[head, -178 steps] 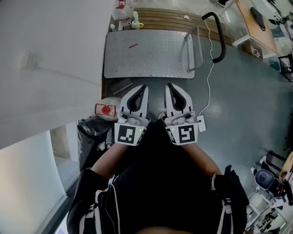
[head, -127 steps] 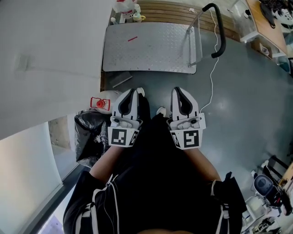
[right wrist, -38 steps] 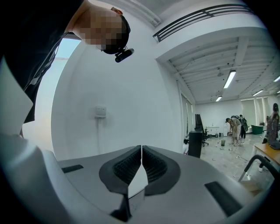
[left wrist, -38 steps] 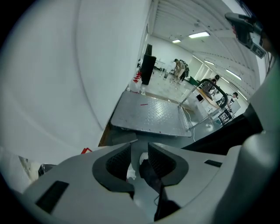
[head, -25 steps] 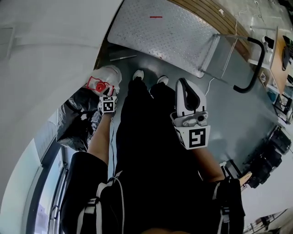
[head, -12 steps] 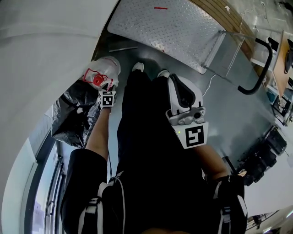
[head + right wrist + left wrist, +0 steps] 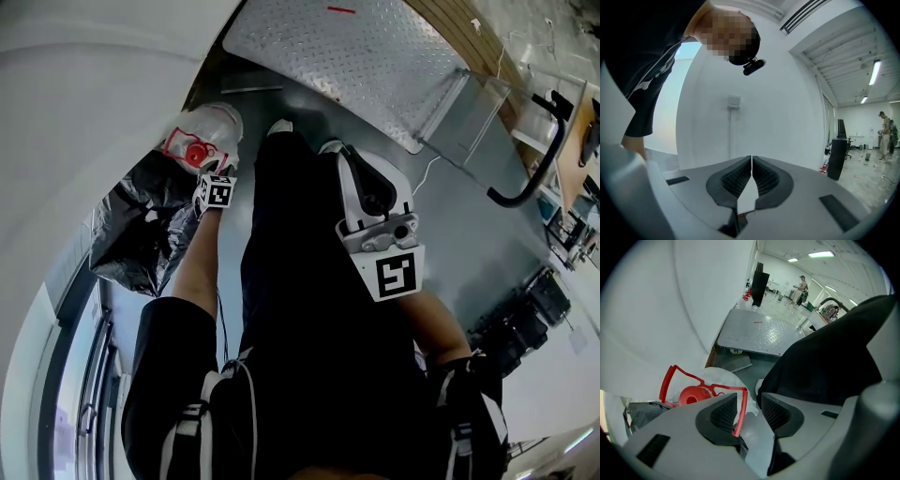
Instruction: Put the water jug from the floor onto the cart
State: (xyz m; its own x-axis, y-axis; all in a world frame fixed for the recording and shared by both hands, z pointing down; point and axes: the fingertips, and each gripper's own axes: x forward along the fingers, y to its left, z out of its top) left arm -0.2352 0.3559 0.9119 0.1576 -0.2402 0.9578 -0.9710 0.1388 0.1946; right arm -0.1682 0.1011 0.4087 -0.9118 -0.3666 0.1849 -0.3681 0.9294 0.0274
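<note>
The water jug (image 7: 208, 129) stands on the floor by the white wall, whitish with a red cap (image 7: 195, 155) and a red carry handle (image 7: 741, 405). My left gripper (image 7: 749, 411) points steeply down at it and is open. One bar of the red handle runs between the two pads without being pressed. In the head view only its marker cube (image 7: 217, 190) shows, right beside the cap. My right gripper (image 7: 354, 161) hangs over the person's dark trousers, away from the jug. It is shut (image 7: 752, 176) with nothing in it. The cart's steel deck (image 7: 375, 56) lies beyond the jug.
A black rubbish bag (image 7: 141, 234) sits against the jug's near side, and the white wall (image 7: 84, 103) closes the left. The cart's black push handle (image 7: 539, 155) rises at the right, with a white cable (image 7: 427, 173) on the grey floor. The person's shoes (image 7: 279, 127) are near the jug. People stand far off (image 7: 801, 284).
Seconds ago both grippers hung side by side before the cart. Over the last second the left one sank closer to the jug's cap, and the right one drifted left over the trousers.
</note>
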